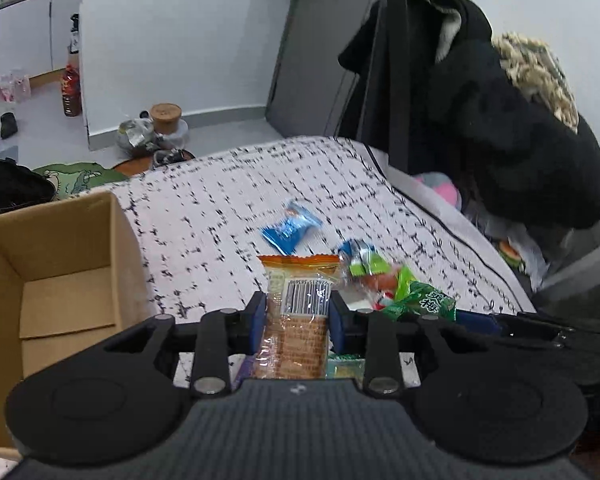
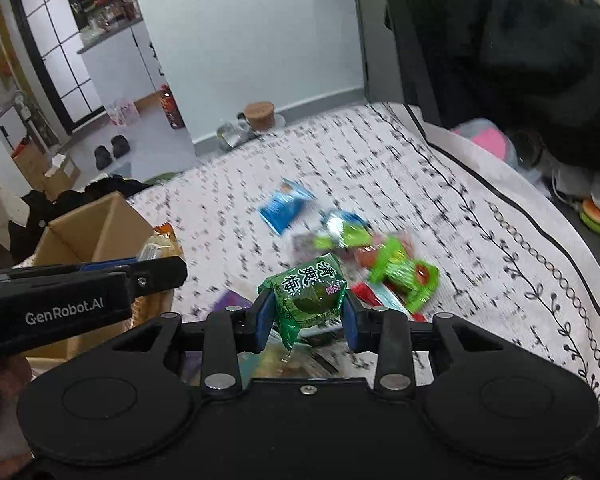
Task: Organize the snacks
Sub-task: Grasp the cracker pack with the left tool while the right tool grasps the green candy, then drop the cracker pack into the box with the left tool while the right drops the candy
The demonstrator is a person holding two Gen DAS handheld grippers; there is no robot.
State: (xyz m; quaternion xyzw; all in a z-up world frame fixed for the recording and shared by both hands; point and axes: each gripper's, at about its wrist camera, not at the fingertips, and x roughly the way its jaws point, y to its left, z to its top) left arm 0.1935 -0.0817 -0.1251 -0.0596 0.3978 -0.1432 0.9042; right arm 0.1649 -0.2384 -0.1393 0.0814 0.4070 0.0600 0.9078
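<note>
An orange cracker packet [image 1: 296,316] stands upright, pinched at its sides. A green candy packet [image 2: 310,294] is pinched likewise. Blue packets [image 1: 290,228] and green ones [image 2: 404,276] lie mid-bed, toward its right edge.

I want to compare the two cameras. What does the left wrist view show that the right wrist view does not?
Only the left wrist view: the barcode on the biscuit pack held in the left claw, and the bottom inside the cardboard box.

Only the right wrist view: the green candy bag pinched in the right claw, and the left claw seen from the side.

Both: the patterned bedcover, the blue packet, the box.
</note>
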